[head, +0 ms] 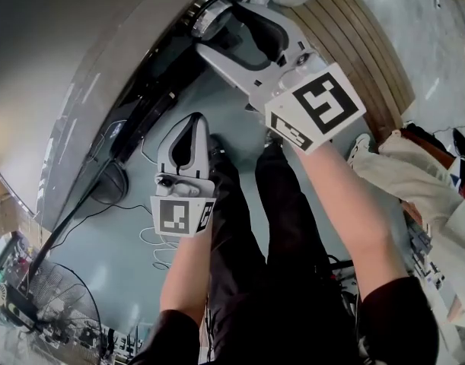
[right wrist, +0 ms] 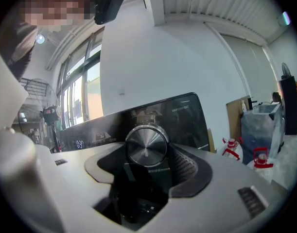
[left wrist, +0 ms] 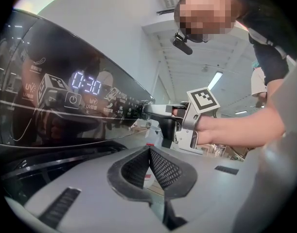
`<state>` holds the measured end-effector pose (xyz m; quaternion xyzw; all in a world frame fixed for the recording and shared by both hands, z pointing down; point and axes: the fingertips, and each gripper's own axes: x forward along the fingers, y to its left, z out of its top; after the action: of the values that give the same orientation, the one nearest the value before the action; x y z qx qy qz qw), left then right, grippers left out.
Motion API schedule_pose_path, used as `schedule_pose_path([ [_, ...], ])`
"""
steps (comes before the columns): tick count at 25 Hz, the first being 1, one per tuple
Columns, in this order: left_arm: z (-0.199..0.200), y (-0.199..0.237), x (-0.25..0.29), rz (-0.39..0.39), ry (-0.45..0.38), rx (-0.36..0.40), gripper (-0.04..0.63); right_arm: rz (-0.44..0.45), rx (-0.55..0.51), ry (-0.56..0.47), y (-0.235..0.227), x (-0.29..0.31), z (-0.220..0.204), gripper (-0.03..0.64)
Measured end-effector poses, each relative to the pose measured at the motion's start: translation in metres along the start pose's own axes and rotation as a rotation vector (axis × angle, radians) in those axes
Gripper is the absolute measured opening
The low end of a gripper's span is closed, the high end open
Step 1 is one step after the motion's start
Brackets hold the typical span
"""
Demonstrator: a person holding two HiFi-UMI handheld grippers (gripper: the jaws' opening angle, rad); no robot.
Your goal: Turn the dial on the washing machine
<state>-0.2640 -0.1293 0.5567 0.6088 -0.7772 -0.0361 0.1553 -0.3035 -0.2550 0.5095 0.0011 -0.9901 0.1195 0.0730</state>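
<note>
A glossy dark washer panel (left wrist: 51, 125) glowed 0:30 below a white ceiling. The left gripper (left wrist: 149, 165) hung clear of it, its mesh-textured pads (left wrist: 164, 169) pressed together on nothing. The right gripper (right wrist: 147, 153) pinched the round brushed-metal dial (right wrist: 146, 143) on the panel.

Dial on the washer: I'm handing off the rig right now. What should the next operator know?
Right gripper: fingers closed on the dial.
Left gripper: shut, empty, held clear of the panel.
Display reads 0:30.
Done: dial gripped. Whether it has been turned can't be told.
Left: turn it, then let go.
</note>
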Motion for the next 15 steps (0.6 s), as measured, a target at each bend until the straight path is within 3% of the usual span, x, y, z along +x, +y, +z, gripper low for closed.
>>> schedule_pose_path([
  [15, 0.0025, 0.0008, -0.0004, 0.001, -0.014, -0.003, 0.015, 0.017, 0.347, -0.007, -0.0083, -0.0031, -0.0023, 0.275],
])
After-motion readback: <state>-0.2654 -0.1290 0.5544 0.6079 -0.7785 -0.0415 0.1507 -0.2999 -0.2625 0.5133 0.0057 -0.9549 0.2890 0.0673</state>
